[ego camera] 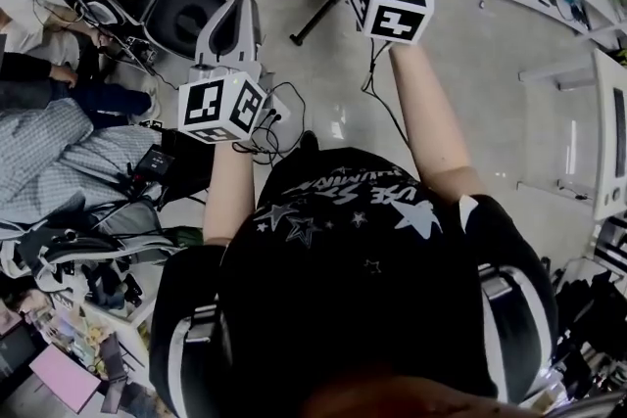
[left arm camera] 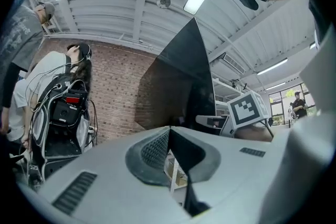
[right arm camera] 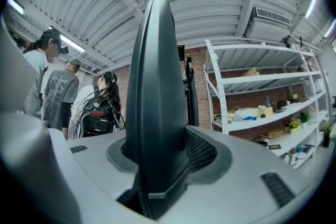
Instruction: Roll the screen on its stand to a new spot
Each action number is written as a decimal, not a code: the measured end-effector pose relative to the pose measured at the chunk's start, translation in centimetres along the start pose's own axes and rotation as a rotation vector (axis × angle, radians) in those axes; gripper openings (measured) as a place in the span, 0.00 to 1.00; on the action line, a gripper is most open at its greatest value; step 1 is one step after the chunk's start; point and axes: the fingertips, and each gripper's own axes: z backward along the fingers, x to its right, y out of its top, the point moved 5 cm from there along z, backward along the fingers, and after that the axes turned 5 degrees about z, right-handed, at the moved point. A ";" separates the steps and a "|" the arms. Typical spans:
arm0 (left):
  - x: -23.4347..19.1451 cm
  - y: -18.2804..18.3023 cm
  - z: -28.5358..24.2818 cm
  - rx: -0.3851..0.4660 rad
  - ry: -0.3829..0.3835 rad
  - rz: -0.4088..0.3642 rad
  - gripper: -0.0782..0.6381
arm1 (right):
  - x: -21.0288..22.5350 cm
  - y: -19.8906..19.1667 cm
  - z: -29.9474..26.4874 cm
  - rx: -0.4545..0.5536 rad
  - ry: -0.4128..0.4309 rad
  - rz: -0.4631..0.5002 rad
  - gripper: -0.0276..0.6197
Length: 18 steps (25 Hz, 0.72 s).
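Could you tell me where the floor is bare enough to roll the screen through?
Bare floor for the screen runs ahead and to the right, between the chair base and the white unit. The left is crowded: black chair, cables, seated people.

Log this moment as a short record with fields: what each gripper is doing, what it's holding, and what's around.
left gripper: jaws closed on the edge of the dark screen
right gripper: jaws clamped on the screen, seen edge-on
screen pose: upright, held from both sides
surroundings: white shelving, brick wall, people standing off to one side
task stage: both grips look set; whether it is rolling cannot be judged
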 end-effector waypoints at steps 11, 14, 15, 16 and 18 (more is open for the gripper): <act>5.8 -0.4 1.3 0.012 -0.033 -0.010 0.12 | 4.1 -0.4 5.8 0.004 -0.007 -0.015 0.36; 7.1 -1.0 2.2 0.005 -0.039 -0.007 0.12 | 4.7 -0.6 7.3 0.007 -0.007 -0.020 0.36; 7.4 -1.1 2.6 0.003 -0.039 -0.006 0.12 | 4.8 -0.6 7.9 0.010 -0.006 -0.022 0.36; 7.8 -1.2 3.1 0.002 -0.040 -0.006 0.12 | 5.0 -0.6 8.5 0.013 -0.006 -0.026 0.36; 8.8 -1.2 4.1 0.002 -0.039 -0.008 0.12 | 5.4 -0.4 9.8 0.019 -0.007 -0.030 0.36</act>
